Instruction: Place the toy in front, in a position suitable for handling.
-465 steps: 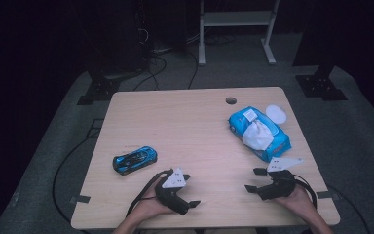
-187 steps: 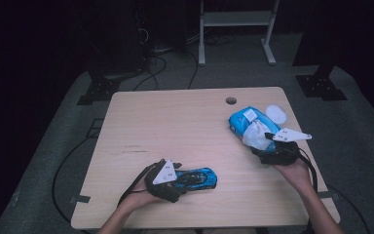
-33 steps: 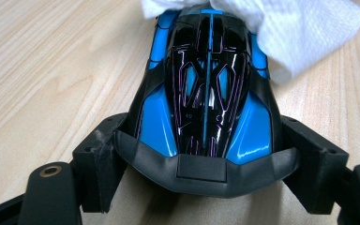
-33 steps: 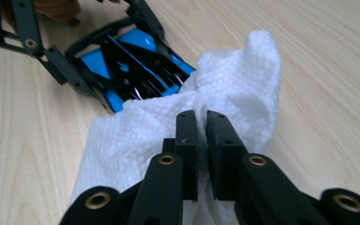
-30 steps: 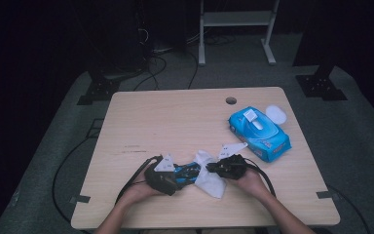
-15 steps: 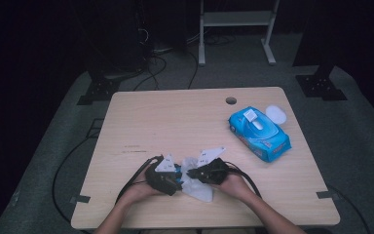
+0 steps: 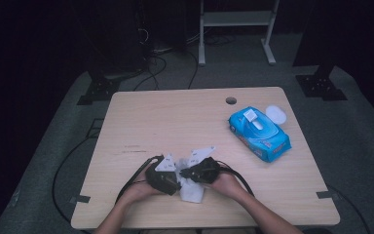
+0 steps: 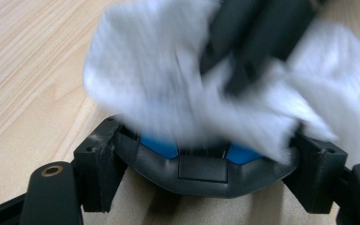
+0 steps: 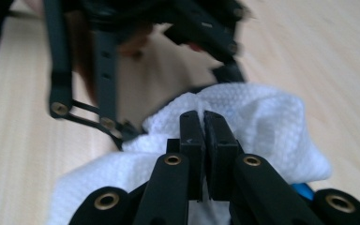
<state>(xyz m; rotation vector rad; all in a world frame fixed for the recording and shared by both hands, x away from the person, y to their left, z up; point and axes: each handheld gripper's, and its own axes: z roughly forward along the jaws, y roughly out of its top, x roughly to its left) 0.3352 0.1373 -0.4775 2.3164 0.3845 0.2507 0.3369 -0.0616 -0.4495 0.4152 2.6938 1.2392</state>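
Note:
A blue toy car [image 8: 159, 146] with a black bumper sits between the jaws of my left gripper [image 8: 206, 161], which is shut on its sides. On the table's near side, my left gripper [image 7: 163, 176] and my right gripper [image 7: 195, 171] meet. My right gripper [image 9: 204, 126] is shut on a white wipe [image 9: 262, 122], its pads pinching a fold. The wipe [image 8: 168, 84] drapes over the car and hides most of it. A corner of the wipe [image 7: 193, 194] hangs onto the table. A sliver of the blue car [image 9: 302, 190] peeks out under the cloth.
A blue pack of wipes [image 7: 259, 134] lies at the right of the wooden table [image 7: 165, 117], with a white round lid [image 7: 276, 114] beside it. A cable hole [image 7: 231, 100] is near the far edge. Cables trail from both grippers off the near edge.
My right gripper has moved left with the wipe, up against the left gripper and over the car. The left hand has stayed put.

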